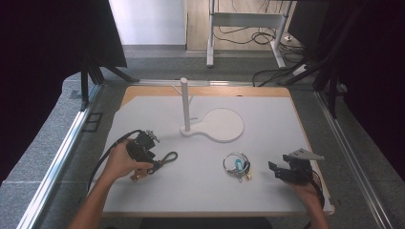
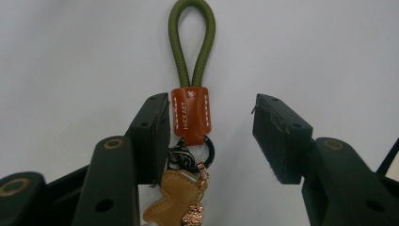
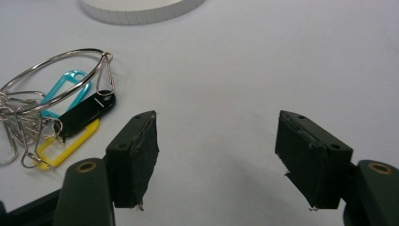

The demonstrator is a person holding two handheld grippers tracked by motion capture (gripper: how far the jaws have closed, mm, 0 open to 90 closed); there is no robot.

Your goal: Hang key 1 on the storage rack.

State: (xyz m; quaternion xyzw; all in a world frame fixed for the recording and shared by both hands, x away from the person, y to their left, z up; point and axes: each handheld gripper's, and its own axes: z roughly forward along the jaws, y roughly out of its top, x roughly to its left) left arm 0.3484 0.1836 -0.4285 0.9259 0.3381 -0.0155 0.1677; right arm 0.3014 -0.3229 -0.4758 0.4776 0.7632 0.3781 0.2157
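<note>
A keychain (image 2: 190, 115) with an olive cord loop, a brown leather tab, a black ring and a tan charm lies on the white board, left of centre (image 1: 168, 158). My left gripper (image 2: 209, 136) straddles its tab. One pad sits close against the tab's side, the other stands well clear, so the jaws are open. In the high view a hand holds this gripper (image 1: 152, 164) at the keychain's near end. My right gripper (image 3: 216, 155) is open over bare board at the front right (image 1: 277, 168). A wire ring of keys and coloured tags (image 3: 56, 113) lies to its left (image 1: 237, 165).
A white stand with an upright post (image 1: 185, 102) and a round base (image 1: 222, 125) stands at the middle back of the white board (image 1: 267, 191). The base's rim (image 3: 141, 9) shows at the top of the right gripper view. Metal rails run along both table sides.
</note>
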